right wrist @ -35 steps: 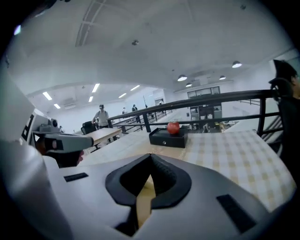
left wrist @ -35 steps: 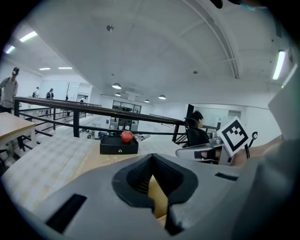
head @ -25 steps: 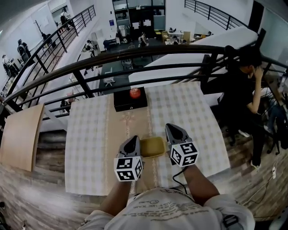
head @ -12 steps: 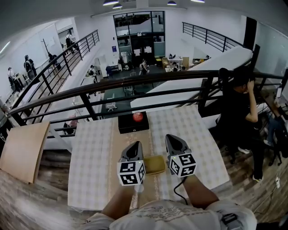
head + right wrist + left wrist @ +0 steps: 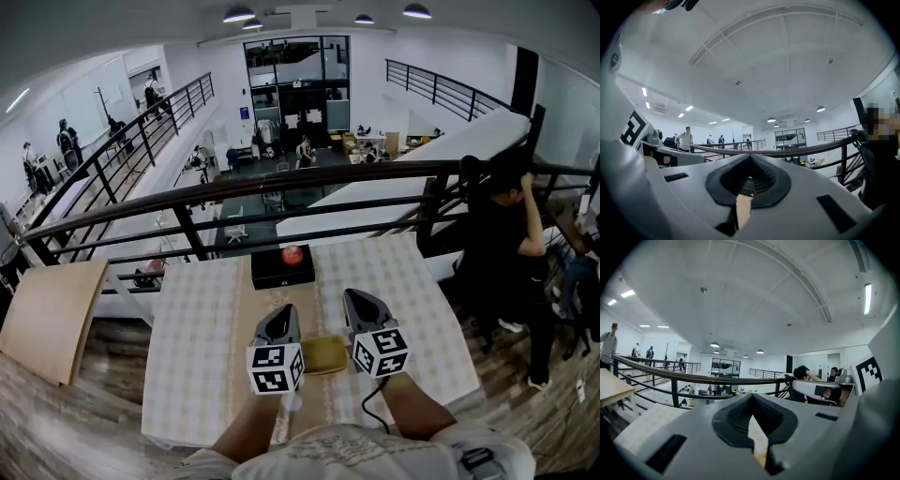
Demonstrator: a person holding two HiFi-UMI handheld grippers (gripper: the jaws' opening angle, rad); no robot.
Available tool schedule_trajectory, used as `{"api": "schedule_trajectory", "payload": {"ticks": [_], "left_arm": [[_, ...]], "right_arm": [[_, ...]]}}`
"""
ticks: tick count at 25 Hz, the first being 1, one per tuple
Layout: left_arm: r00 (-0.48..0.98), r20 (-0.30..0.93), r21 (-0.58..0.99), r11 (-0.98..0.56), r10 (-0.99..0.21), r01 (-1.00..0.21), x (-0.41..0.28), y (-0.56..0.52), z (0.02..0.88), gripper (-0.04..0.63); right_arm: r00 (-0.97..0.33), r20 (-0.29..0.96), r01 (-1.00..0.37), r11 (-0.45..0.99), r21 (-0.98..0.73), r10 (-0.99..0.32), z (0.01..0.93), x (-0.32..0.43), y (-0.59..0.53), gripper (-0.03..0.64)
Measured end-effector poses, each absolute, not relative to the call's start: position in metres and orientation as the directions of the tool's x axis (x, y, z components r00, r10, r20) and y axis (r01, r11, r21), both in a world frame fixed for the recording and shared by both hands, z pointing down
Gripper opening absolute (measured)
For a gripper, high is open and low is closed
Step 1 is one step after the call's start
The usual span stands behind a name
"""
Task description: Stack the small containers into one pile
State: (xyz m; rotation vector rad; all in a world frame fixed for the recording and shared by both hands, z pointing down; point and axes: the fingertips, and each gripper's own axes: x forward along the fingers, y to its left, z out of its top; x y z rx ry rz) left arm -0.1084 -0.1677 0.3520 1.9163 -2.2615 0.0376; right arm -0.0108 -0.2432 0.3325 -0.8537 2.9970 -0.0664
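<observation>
Container [image 5: 323,354] | yellow, on table [image 5: 192,375] | between left tool [image 5: 284,313] and right tool [image 5: 355,300]

The yellow container [image 5: 324,355] near the worktop's [image 5: 187,375] front edge is partly covered by the left tongs [image 5: 283,311] and right tongs [image 5: 352,298]; whether it is 1 or several cannot be told. Arms [image 5: 246,433] hide that edge's middle.

A red-topped black box [image 5: 282,272] sat at the desk's [image 5: 192,337] twelve o'clock edge. A dark-clothed person [image 5: 502,234] sat at three o'clock.
</observation>
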Motion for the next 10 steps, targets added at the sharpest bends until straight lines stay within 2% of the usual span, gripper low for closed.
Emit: {"api": "schedule_trajectory", "payload": {"ticks": [10], "left_arm": [[-0.133, 0.148, 0.090, 0.147, -0.980, -0.985, -0.1058, -0.1740, 0.3568, 0.005]], "right_arm": [[-0.851, -0.008, -0.524, 0.850, -0.053, -0.525, 0.3389, -0.0172, -0.2515, 0.002]]}}
